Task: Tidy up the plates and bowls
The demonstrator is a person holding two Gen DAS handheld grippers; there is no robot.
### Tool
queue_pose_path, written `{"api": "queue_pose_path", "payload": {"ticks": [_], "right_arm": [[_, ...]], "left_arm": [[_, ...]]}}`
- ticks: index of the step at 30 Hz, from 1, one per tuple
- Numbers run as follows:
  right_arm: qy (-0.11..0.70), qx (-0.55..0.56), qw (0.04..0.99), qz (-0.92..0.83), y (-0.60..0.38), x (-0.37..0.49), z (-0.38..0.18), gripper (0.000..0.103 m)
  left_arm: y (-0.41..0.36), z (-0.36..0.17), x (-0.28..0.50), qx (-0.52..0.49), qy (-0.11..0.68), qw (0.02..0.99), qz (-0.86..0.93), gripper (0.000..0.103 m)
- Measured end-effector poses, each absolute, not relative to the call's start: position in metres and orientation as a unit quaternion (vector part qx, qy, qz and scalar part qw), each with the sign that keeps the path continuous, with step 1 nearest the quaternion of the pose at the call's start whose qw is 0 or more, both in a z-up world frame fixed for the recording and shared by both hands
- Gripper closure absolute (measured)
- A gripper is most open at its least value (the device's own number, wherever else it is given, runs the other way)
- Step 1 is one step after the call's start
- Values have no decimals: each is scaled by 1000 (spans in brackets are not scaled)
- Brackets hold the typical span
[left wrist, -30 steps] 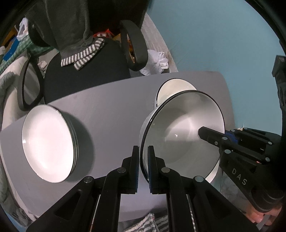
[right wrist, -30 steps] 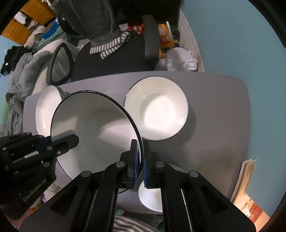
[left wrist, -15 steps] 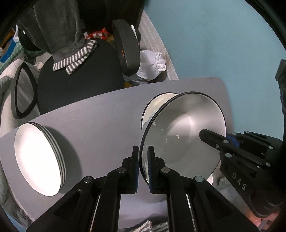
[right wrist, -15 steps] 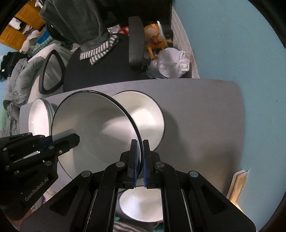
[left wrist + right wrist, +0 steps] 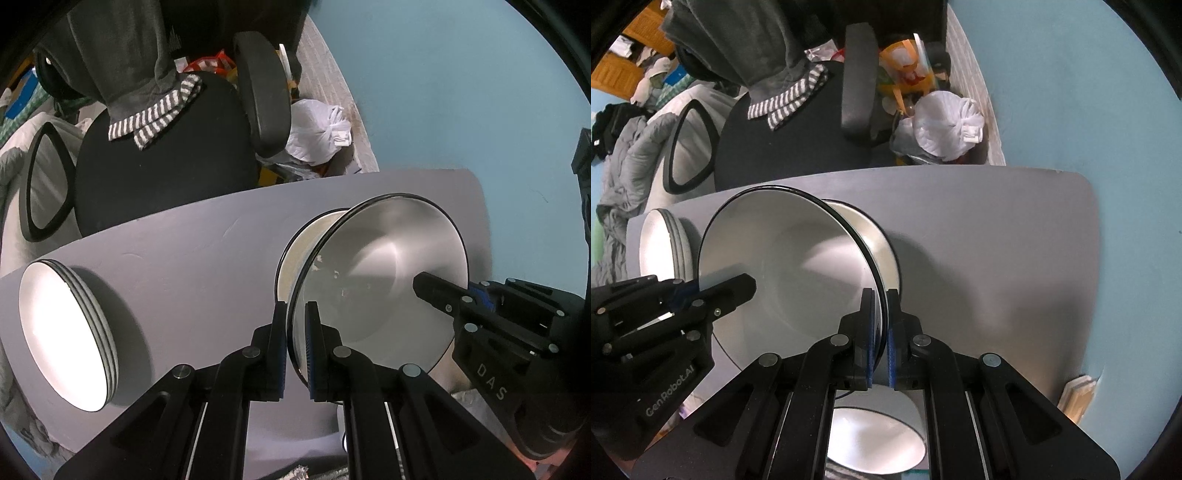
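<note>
Two grippers share one load — the left gripper [image 5: 296, 345] and the right gripper [image 5: 881, 338] each have their fingers clenched on opposite sides of the rim of a white bowl [image 5: 384, 280], carried above the grey worktop [image 5: 192, 258]. Over the last second the bowl has travelled across and a little downward, so that it now nearly covers the second bowl [image 5: 877, 240] resting on the worktop, only a sliver of which shows behind it. That suggests nesting is close — what is left is probably lowering and letting go. The stack of plates [image 5: 66, 332] sits well apart at the worktop's edge, and a third bowl [image 5: 875, 439] lies nearer the camera.
</note>
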State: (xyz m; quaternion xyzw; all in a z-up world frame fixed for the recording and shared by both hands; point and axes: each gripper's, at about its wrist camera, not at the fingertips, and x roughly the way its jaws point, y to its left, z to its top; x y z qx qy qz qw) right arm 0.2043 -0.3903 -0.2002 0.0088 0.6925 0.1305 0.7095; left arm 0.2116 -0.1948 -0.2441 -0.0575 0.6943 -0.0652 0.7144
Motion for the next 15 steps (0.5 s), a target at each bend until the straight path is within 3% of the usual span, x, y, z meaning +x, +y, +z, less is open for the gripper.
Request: {"api": "queue_pose_path", "payload": {"ticks": [15], "right_arm": [[693, -7, 708, 136, -389, 211, -212, 97]], "left_arm": [[-199, -261, 216, -43, 694, 717, -55, 95]]}}
